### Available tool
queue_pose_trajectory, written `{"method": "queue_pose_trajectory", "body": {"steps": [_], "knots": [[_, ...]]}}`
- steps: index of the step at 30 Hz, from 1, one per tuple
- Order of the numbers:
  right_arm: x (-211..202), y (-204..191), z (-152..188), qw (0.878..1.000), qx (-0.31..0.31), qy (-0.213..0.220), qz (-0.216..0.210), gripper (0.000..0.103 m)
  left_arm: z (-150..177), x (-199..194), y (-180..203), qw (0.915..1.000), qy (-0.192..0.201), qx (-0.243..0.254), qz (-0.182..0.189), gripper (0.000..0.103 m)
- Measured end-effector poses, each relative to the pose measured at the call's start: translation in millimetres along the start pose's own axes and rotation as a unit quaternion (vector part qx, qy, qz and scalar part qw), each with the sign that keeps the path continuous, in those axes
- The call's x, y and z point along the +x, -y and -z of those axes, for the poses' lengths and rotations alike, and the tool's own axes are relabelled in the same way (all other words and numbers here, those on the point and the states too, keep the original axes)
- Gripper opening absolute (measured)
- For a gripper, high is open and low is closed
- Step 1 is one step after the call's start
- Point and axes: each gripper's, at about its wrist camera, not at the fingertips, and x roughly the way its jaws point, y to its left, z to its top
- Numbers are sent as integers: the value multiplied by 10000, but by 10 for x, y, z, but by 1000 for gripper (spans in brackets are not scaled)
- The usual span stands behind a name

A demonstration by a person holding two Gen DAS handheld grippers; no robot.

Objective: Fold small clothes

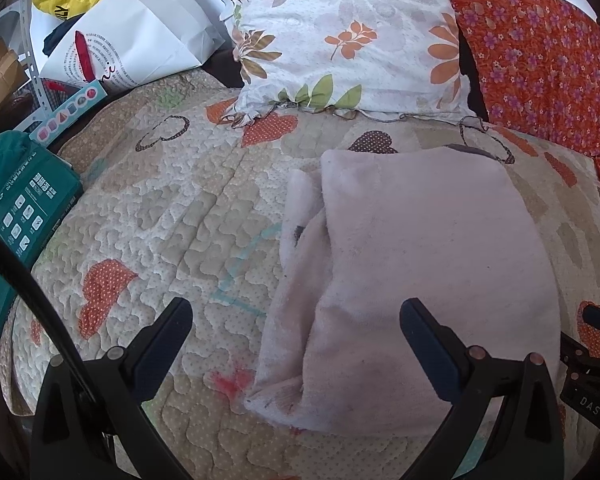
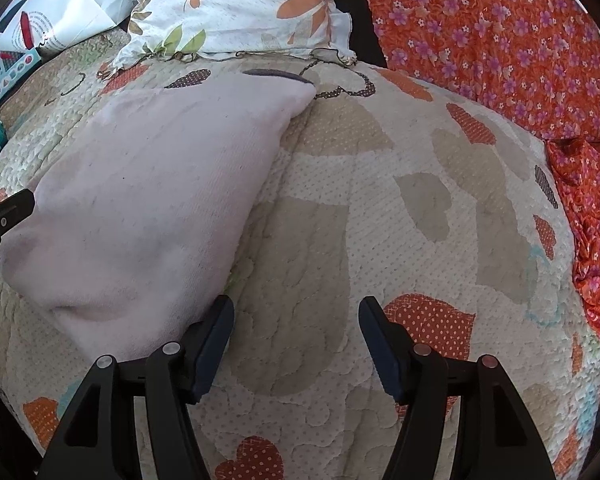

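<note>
the pale pink fleecy garment (image 1: 428, 264) lies folded into a long block on the quilted bedspread with orange and brown hearts (image 1: 172, 216). in the left wrist view it fills the middle and runs toward 4 o'clock. along its 9 o'clock side a narrower under-layer sticks out, with a small dark mark on it. in the right wrist view the same garment (image 2: 148, 208) sits from the centre out to 9 o'clock, its far corner reaching toward 12.

the fold looks nearly finished, so the step in hand is likely tidying that loose strip or making one more fold. to do it well, pinch both layers at the near corner, lift only a little, and lay the edge flat over the top panel so the fleece does not bunch or drag the block askew.

the left claw (image 1: 296, 344) stands wide and holds nothing; its right finger hovers over the garment's near end and its left finger over bare quilt, and i cannot tell whether either touches. the right claw (image 2: 296, 340) is also spread wide and empty, over bare quilt, its left finger just beside or against the garment's near edge.

farther out, a white pillow printed with orange flowers (image 1: 348, 36) rests at 12 o'clock, an orange floral cloth (image 1: 548, 64) at 2 o'clock, and a white paper bag (image 1: 140, 36) and a teal box (image 1: 24, 204) at 10 and 9 o'clock.
</note>
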Motion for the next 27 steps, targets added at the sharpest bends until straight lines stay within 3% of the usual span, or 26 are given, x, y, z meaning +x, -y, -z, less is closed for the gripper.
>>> {"method": "queue_pose_trajectory", "body": {"steps": [18,27], "knots": [[-11,-90,5,9988,-365,88,326,71,15,-132,125,9985,389,334,-196,103],[-48,-83,2,9988,-307,170,336,71,58,-181,248,9973,503,526,128,103]]}}
